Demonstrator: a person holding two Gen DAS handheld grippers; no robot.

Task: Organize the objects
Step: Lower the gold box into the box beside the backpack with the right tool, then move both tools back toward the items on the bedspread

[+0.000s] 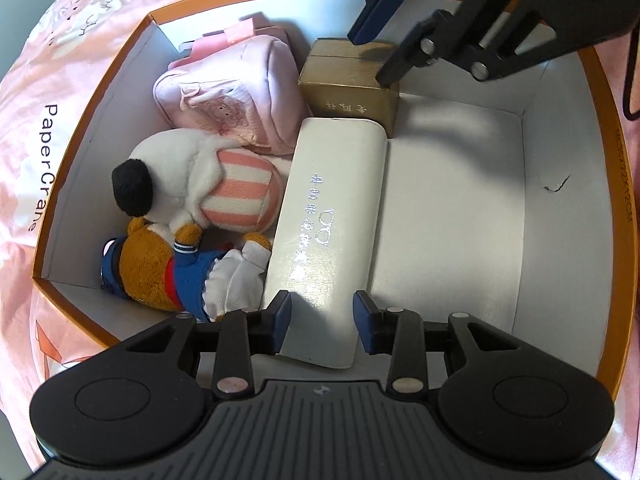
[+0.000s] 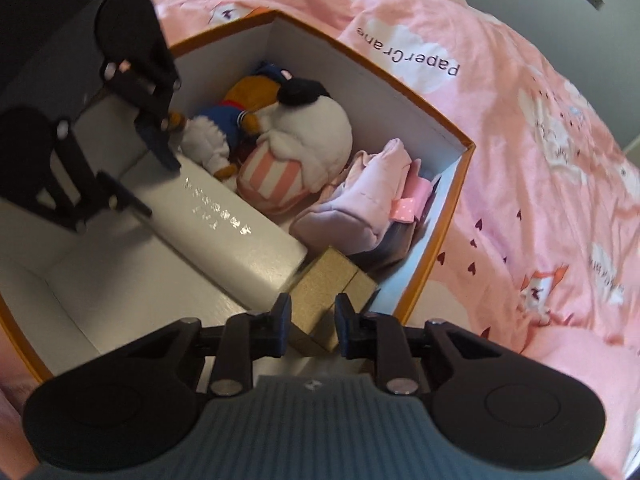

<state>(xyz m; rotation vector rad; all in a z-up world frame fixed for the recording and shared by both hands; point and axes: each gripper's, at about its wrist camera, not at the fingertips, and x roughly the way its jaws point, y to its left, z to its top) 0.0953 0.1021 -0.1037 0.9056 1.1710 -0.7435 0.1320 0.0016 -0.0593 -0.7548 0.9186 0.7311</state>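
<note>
Left gripper (image 1: 322,322) jaws spread astride white case (image 1: 332,216), right gripper (image 2: 309,330) jaws spread, gold box (image 2: 326,300) half-hidden

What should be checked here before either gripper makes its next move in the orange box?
1. Left gripper open around the near end of the long white case: ok; contact cannot tell.
2. Right gripper open above the gold cardboard box: ok, not gripping.
3. White case lies flat on the floor of the orange-rimmed box: ok.
4. Bare floor to the right of the case: ok.
5. White dog plush, brown bear plush and pink pouch inside the box: ok.
6. Case touching the bear: cannot tell.
</note>
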